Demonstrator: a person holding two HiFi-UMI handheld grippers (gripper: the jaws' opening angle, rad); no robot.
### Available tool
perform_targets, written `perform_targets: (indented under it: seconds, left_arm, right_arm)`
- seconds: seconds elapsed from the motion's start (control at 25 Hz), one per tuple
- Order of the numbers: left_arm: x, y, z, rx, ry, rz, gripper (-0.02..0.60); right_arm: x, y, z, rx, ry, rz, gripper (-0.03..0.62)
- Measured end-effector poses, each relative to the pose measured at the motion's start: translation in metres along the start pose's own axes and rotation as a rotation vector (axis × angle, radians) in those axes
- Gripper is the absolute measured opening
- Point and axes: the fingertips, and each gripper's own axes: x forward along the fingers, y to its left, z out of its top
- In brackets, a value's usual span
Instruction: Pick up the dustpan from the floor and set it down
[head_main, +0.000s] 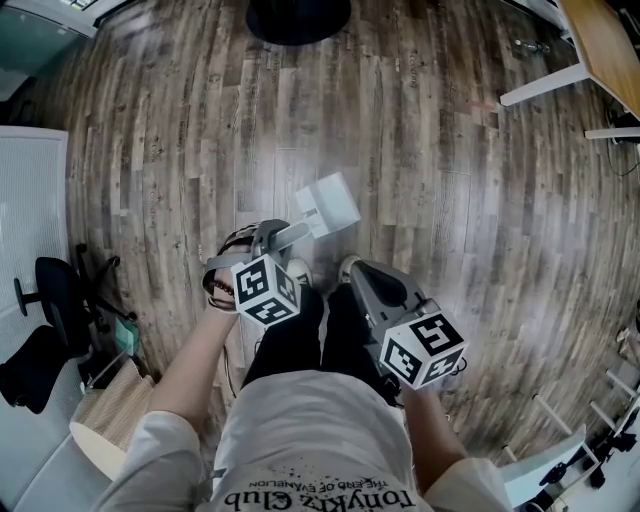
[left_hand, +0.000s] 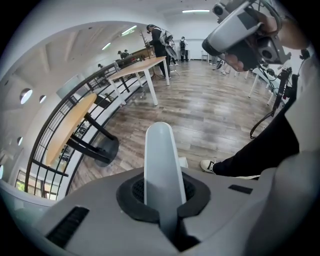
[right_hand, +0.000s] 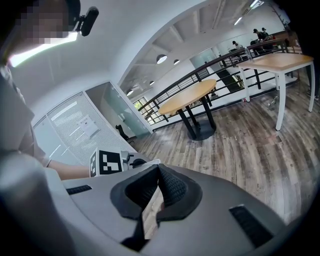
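A pale grey dustpan lies just ahead of the person's shoes, its pan pointing away. My left gripper points steeply down and is shut on its handle. In the left gripper view the long rounded handle runs straight out from between the black pads of the left gripper. I cannot tell whether the pan rests on the floor. My right gripper hovers to the right above the legs. In the right gripper view, the right gripper has its pads together with nothing between them.
The floor is wood plank. A black round table base stands far ahead, and white table legs are at the top right. A black office chair and a wicker stool are at the left. People stand far off by tables.
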Motion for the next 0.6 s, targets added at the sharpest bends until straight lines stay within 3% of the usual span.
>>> perform_targets:
  seconds: [0.6]
  left_arm:
    - [-0.080, -0.004, 0.003, -0.030, -0.001, 0.047, 0.035]
  right_arm:
    - [-0.040, 0.022, 0.010, -0.088, -0.001, -0.007, 0.021]
